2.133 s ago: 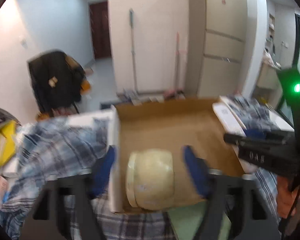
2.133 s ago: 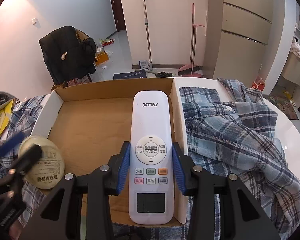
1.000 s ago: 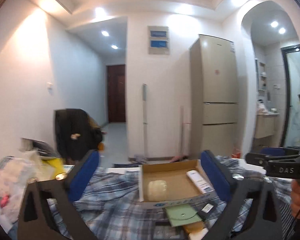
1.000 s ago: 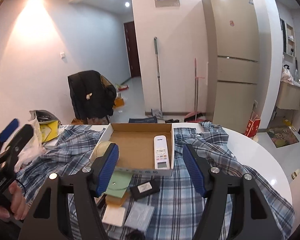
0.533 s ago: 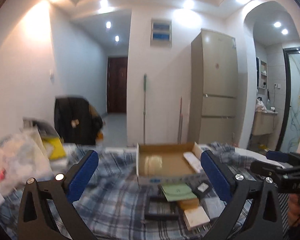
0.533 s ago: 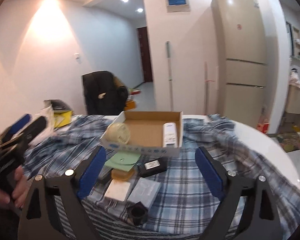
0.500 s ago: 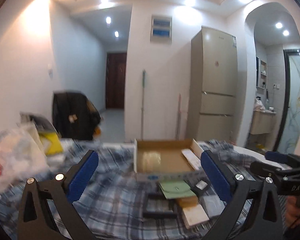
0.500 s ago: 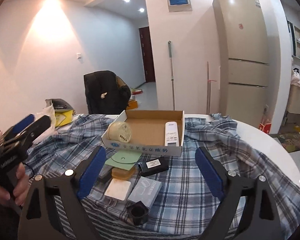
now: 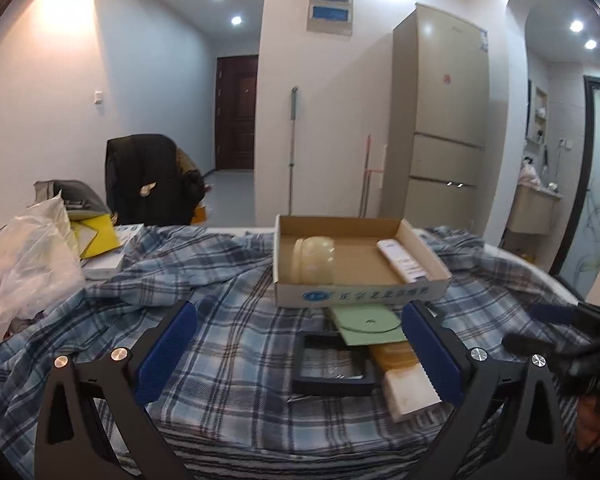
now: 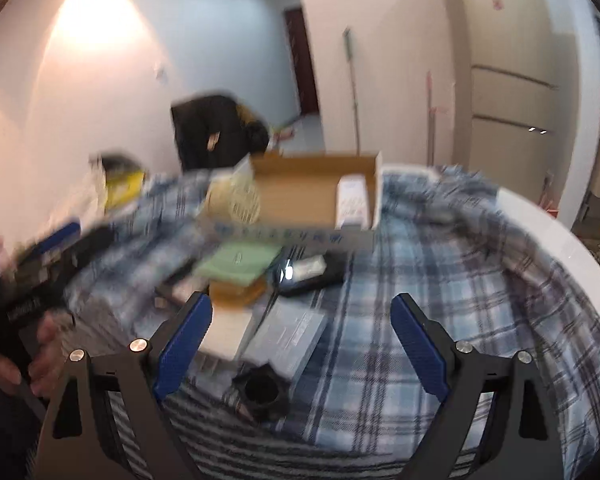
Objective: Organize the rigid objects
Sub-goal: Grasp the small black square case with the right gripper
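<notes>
So both are empty: left gripper (image 9: pixel 298 350) wide open over the black frame (image 9: pixel 334 364), right gripper (image 10: pixel 302 346) gaping above the pile. Box (image 9: pixel 360 294) already holds jar (image 9: pixel 315 260) and remote (image 9: pixel 400 260). I'd grab one item, squarely.

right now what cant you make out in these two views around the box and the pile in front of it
- Left wrist view: yellow block, mostly hidden under the green sleeve.
- Left wrist view: print on the remote in the cardboard box, too small.
- Right wrist view: jar label, motion-blurred.
</notes>
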The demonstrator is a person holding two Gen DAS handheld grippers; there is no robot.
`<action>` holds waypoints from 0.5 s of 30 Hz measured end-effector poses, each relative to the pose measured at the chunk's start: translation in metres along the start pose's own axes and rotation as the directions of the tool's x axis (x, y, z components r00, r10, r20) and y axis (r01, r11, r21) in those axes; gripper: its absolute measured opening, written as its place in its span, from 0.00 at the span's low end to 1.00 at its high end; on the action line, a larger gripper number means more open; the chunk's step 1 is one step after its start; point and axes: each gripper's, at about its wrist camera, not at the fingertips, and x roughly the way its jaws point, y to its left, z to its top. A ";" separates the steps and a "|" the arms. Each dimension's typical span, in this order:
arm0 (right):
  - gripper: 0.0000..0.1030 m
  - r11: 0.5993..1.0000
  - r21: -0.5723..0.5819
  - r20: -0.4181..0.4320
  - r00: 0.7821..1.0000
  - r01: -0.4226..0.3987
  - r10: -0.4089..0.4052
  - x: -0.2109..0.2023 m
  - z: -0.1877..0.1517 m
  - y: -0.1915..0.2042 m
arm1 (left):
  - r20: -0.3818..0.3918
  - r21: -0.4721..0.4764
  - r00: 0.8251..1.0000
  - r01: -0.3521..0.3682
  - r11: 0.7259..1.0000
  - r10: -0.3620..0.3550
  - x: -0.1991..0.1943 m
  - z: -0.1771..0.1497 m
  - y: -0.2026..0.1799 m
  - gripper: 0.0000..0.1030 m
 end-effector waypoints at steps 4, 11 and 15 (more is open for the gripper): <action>0.87 0.998 -0.050 -0.111 0.994 -0.029 0.023 0.020 -0.011 0.012 | -0.050 -0.021 0.999 0.017 1.000 -0.018 0.005 -0.002 0.005 1.00; 0.85 0.994 -0.024 -0.301 0.949 -0.110 0.097 0.042 -0.023 0.012 | -0.058 -0.011 0.998 -0.007 1.000 0.007 0.008 -0.005 0.002 1.00; 0.79 0.993 -0.038 -0.308 0.947 -0.110 0.093 0.041 -0.026 0.015 | -0.005 0.040 1.000 -0.026 0.999 0.027 -0.001 -0.005 -0.008 1.00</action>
